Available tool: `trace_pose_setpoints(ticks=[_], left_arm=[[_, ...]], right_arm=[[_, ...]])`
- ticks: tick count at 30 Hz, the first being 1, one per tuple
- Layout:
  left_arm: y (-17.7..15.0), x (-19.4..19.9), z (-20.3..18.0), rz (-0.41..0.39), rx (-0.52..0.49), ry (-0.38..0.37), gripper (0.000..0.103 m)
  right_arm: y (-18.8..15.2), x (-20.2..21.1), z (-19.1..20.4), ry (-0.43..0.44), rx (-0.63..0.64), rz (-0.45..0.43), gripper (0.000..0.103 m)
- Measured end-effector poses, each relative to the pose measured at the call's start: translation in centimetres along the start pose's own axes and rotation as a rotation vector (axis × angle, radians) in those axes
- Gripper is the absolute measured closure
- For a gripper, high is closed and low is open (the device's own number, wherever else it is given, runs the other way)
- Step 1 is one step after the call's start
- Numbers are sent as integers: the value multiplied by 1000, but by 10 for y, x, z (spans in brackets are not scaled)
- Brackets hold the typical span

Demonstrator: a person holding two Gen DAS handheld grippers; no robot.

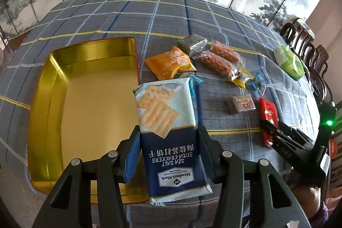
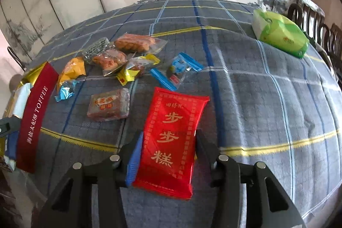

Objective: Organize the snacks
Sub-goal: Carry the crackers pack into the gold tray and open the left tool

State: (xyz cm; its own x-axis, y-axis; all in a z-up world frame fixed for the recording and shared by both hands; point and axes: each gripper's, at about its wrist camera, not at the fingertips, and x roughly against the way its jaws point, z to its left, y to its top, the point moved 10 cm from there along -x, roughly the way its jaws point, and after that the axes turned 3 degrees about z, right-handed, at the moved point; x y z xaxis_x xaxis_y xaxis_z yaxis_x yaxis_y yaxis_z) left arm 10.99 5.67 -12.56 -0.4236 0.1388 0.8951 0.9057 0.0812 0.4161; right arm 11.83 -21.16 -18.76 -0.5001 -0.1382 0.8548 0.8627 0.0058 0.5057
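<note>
- Left gripper (image 1: 168,138) tilted steeply down toward the desk (image 1: 230,20), seen from behind its two black arms.
- Fingers (image 1: 131,151) part-closed and clamped on a soda cracker pack (image 1: 168,131), pads pressing both long edges of its dark blue half.
- Pack's pale end, with the cracker picture, reaching forward past the fingertips and hanging partly over the right rim of the gold tin (image 1: 94,52).
- Tin open, lying ahead and to the left of these fingers.
- Right gripper (image 2: 167,151) likewise angled down at the desk.
- Fingers (image 2: 134,155) narrowed around a red cake packet (image 2: 173,138); blue left pad against its edge, black right finger meeting the other edge, so apparently gripping it.
- Packet lying flat on the checked cloth, its far end extending beyond the fingertips.
- Ahead and left of the right fingers: a brown wrapped block (image 2: 109,104), then a loose cluster of small snack bags (image 2: 119,55).
- Far ahead to the right, a green tissue pack (image 2: 280,33).
</note>
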Motion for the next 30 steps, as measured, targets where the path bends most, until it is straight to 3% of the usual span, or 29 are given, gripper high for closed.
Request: trace_pose_setpoints(ticks=[30], left_arm=[[12, 14, 83, -66, 93, 147, 56]], right_arm=[[-19, 14, -2, 29, -8, -24, 56]])
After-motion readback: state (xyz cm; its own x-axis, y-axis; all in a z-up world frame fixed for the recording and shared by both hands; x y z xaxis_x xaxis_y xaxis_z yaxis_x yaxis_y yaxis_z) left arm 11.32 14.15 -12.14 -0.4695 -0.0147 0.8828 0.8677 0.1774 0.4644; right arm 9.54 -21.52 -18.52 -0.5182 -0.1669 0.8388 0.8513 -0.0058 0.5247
